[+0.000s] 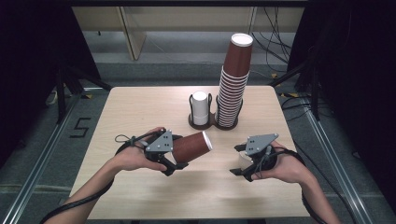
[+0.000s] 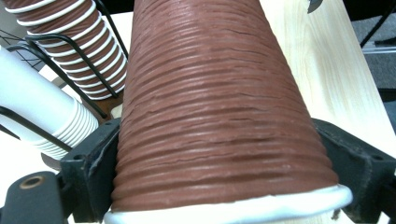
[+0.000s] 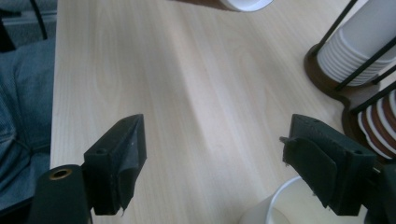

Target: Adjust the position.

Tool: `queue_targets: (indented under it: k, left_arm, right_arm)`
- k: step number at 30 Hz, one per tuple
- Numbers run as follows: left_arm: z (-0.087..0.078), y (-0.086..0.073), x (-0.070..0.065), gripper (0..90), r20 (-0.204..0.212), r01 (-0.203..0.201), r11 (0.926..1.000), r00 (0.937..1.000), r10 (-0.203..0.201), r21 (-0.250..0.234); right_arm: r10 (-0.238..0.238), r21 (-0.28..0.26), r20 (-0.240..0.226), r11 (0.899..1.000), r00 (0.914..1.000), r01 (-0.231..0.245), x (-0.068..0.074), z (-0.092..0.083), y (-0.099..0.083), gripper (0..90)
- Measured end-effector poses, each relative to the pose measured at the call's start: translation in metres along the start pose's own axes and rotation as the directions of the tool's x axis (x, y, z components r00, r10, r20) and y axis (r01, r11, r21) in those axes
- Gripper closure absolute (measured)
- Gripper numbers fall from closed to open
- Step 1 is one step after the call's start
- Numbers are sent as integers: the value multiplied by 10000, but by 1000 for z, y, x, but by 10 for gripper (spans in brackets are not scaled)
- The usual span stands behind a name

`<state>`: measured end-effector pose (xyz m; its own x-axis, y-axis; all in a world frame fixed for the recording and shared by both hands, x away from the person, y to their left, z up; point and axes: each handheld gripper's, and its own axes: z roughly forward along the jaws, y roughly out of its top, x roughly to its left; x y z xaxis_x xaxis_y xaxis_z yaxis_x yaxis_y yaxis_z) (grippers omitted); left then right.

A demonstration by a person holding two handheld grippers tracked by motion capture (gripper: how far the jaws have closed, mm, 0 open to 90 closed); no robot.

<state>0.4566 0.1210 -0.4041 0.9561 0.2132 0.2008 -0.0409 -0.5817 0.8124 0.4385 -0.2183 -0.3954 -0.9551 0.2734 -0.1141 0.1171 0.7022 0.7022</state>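
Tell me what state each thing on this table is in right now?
Brown cup: on its side, clamped in the left tool.
Right tool: open, one jaw inside the rim of a white cup.
Brown cup stack: tall, leaning in its rack.
White cup stack: short, upright in the rack.

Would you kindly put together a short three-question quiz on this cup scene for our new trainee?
1. True or false: the left gripper is clamped on a brown ribbed cup that lies level.
2. Which stack in the wire cup holder is taller: A) the brown stack, B) the white stack?
3. What sits just under the right gripper?

Key
1. True; the left gripper view shows both jaws pressed on its sides.
2. A.
3. A white cup, with one jaw inside its rim; the pads are not pressing on it.
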Motion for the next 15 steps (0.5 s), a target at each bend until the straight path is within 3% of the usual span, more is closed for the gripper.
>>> queue_targets:
  k: [5, 9, 11, 15]
  left_arm:
    - [-1, -2, 0, 113, 58, -5, 10000, 10000, 5, 34]
    - [-1, -4, -1, 113, 153, 269, 9994, 9995, -266, -217]
    - [-2, -5, -1, 112, 184, 376, 9987, 9991, -369, -354]
    - [-5, -7, -2, 111, 246, 530, 9967, 9984, -515, -620]
  right_arm:
    - [-92, 111, -128, 9999, 9999, 93, 1, 3, 1, 210]
    - [210, -262, -304, 9994, 9993, -218, 0, 6, -1, 206]
    - [599, -461, -474, 9970, 9971, -621, 3, 10, -3, 206]
    - [542, -752, -547, 9955, 9970, -582, 6, 15, -3, 207]
